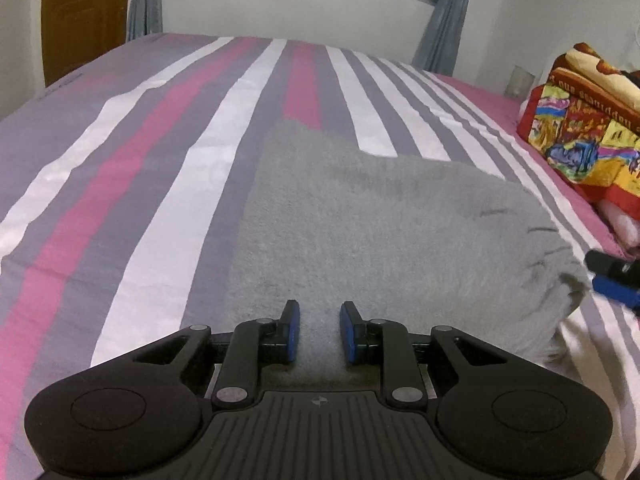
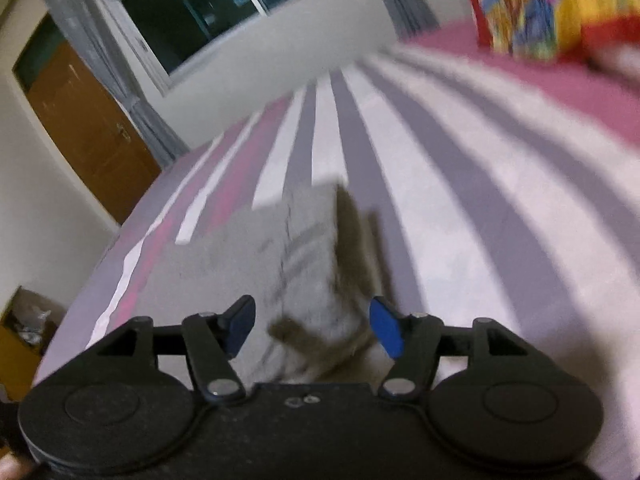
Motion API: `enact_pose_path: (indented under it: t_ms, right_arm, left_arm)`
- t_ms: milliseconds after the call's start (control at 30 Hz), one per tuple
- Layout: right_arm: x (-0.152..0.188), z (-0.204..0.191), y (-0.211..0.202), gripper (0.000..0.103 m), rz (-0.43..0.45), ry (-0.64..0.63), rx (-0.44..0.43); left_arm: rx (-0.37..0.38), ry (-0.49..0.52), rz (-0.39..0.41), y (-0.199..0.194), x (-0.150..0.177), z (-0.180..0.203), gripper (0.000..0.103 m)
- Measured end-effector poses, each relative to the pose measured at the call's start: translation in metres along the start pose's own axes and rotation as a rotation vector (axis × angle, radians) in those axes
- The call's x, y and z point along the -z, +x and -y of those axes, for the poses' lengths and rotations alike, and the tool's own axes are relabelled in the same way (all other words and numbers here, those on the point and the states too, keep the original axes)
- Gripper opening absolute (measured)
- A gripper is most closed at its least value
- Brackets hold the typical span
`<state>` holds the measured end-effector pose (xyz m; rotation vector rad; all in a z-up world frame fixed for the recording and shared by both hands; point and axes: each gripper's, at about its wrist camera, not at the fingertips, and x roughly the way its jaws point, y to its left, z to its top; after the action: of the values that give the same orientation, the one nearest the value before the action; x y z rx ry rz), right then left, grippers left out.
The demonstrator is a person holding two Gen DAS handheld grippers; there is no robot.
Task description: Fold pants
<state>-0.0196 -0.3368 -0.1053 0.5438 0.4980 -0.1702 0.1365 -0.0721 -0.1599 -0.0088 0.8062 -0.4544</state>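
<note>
The grey fleece pants (image 1: 380,232) lie folded on the striped bed (image 1: 120,200). My left gripper (image 1: 319,332) is open just above the pants' near edge, with nothing between its blue pads. My right gripper (image 2: 312,330) is open wide over the pants' gathered end (image 2: 308,264); the view is blurred by motion. The right gripper also shows in the left wrist view (image 1: 612,276) at the pants' right end.
A colourful folded blanket (image 1: 584,120) lies on the bed's right side and shows in the right wrist view (image 2: 548,4). A wooden door (image 1: 84,12), curtains and a window stand beyond the bed. A box (image 2: 24,332) stands on the floor at left.
</note>
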Motion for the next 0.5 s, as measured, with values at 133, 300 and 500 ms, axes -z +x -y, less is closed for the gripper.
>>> enact_pose_path:
  t_ms: [133,300,500]
  right_arm:
    - [-0.02,-0.029,0.006,0.046,0.02,-0.122,-0.01]
    - [-0.008,-0.041,0.03,0.043,-0.047,-0.232,0.017]
    - [0.022,-0.025,0.044,0.043,-0.121,-0.267,0.072]
  left_arm:
    - [0.002,0.013,0.002,0.003,-0.01,0.009,0.023]
    - [-0.023,0.017,-0.047,0.017,-0.005,0.012,0.023]
    - [-0.028,0.072,-0.037,0.014,0.003,0.02,0.024]
